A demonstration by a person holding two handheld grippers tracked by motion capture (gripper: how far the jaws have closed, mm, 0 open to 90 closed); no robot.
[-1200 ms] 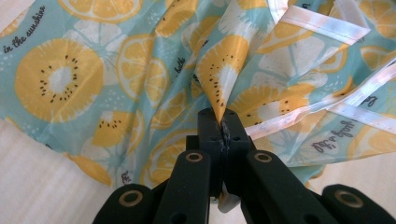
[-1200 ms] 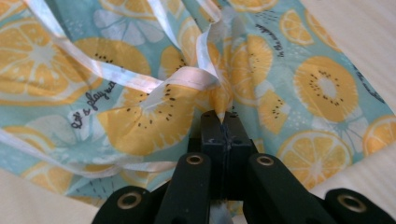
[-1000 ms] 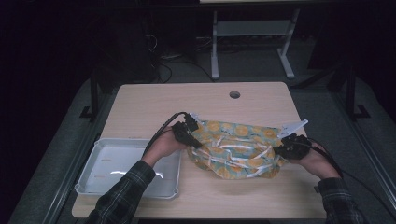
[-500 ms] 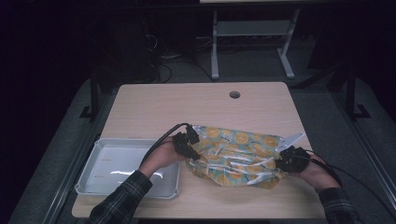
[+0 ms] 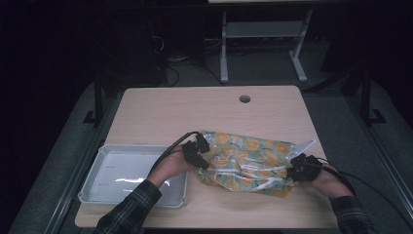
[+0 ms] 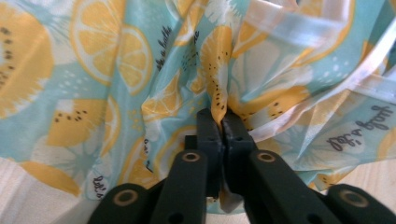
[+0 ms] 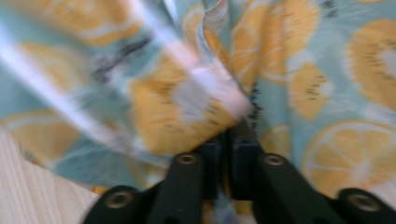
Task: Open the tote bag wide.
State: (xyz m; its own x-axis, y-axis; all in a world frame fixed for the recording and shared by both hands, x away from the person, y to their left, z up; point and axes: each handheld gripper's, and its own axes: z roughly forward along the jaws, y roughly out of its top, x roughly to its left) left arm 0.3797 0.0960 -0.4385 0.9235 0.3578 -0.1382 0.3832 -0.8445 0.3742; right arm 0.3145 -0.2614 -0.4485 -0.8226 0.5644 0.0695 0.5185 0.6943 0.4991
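Both hands are lowering the fruit-print bag flatter onto the counter beside the tray; left claw and right claw are just easing open, cloth pinched between, smoothing probably remaining

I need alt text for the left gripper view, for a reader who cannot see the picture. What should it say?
The left gripper, its two black jaws nearly together, pinches a fold of a teal cloth printed with orange and lemon slices. The crumpled cloth, with pale straps and some script lettering, lies on a light wooden table seen at the bottom corners.
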